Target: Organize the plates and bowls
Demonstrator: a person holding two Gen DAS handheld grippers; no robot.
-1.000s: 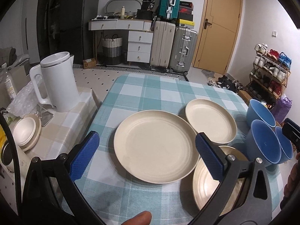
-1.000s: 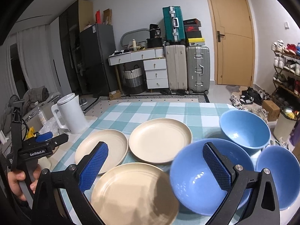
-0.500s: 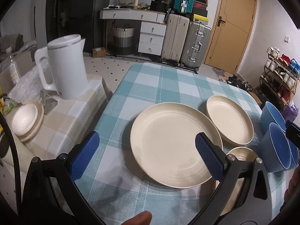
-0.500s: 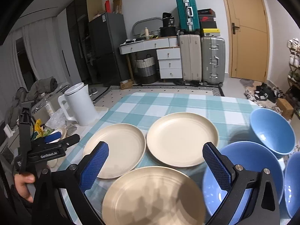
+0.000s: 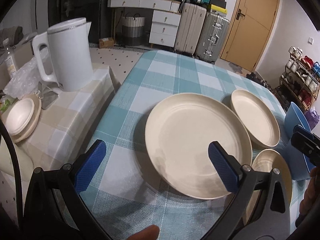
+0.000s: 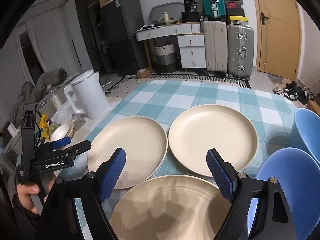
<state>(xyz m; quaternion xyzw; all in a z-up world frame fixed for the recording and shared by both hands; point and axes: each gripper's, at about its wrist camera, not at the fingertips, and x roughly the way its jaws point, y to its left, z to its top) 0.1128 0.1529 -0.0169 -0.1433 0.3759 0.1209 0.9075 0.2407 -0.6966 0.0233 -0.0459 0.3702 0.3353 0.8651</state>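
Observation:
Three cream plates lie on a teal checked table. In the left wrist view the nearest plate is in front of my open, empty left gripper, a second plate lies behind it to the right and a third at the lower right. In the right wrist view my open, empty right gripper hovers above the near plate, with the left plate and the far plate beyond. Blue bowls stand at the right. The left gripper also shows in the right wrist view.
A lower side table at the left carries a white kettle, a cream dish stack and plastic wrap. Suitcases, drawers and a door stand beyond the table. A shoe rack is at the right.
Both grippers have shifted left. The plates now sit further right in the left wrist view, and the blue bowls have slid toward the right edge in the right wrist view. Both stay open.

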